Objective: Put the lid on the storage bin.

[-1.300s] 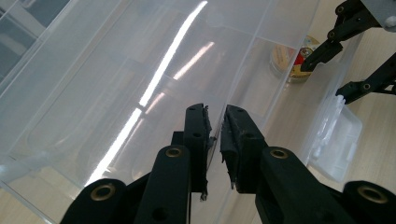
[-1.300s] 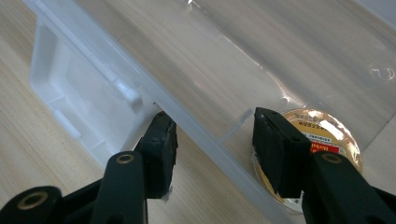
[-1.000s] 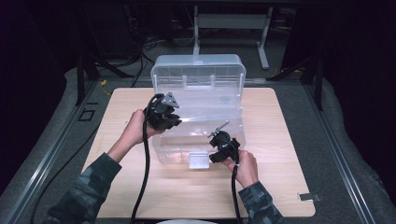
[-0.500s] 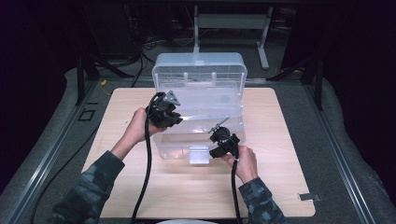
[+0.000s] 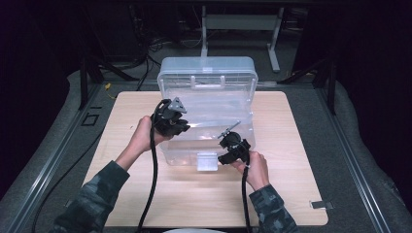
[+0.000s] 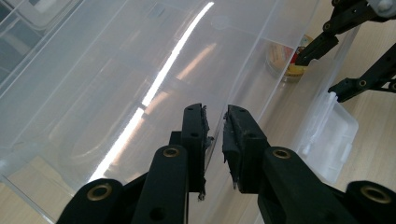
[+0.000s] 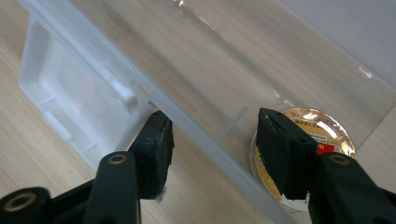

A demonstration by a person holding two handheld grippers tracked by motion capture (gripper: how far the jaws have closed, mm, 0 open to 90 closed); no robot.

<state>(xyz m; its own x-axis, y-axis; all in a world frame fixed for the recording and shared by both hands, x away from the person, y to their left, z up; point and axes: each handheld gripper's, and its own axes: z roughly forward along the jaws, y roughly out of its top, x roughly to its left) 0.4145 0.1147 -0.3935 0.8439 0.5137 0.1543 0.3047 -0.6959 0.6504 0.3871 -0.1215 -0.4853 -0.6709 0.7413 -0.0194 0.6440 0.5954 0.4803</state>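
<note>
A clear plastic storage bin (image 5: 206, 114) stands on a light wooden table (image 5: 291, 194), its lid (image 5: 208, 75) swung up at the 12 o'clock edge and standing upright behind the open body. The walls are see-through enough that the wood grain shows through them, and a white latch tab (image 5: 207, 161) hangs off the front wall at 6 o'clock.

The left gripper (image 5: 171, 121) sits at the bin's 9 o'clock rim. In the left gripper view (image 6: 215, 128) its jaws are nearly together, a narrow slit between the pads, with the thin clear wall edge running into that slit; whether the pads actually pinch it I cannot tell.

The right gripper (image 5: 232, 145) is at the front rim toward 5 o'clock, just beside the latch tab. In the right gripper view (image 7: 212, 140) its jaws stand wide apart and straddle the front wall: one jaw outside by the latch tab (image 7: 74, 100), the other inside the bin, nothing clamped.

Inside the bin, on the floor by the front wall, lies a round tin with a gold printed lid (image 7: 313, 135), partly under the inner jaw; it also shows in the left gripper view (image 6: 285, 60) at about 1 o'clock
</note>
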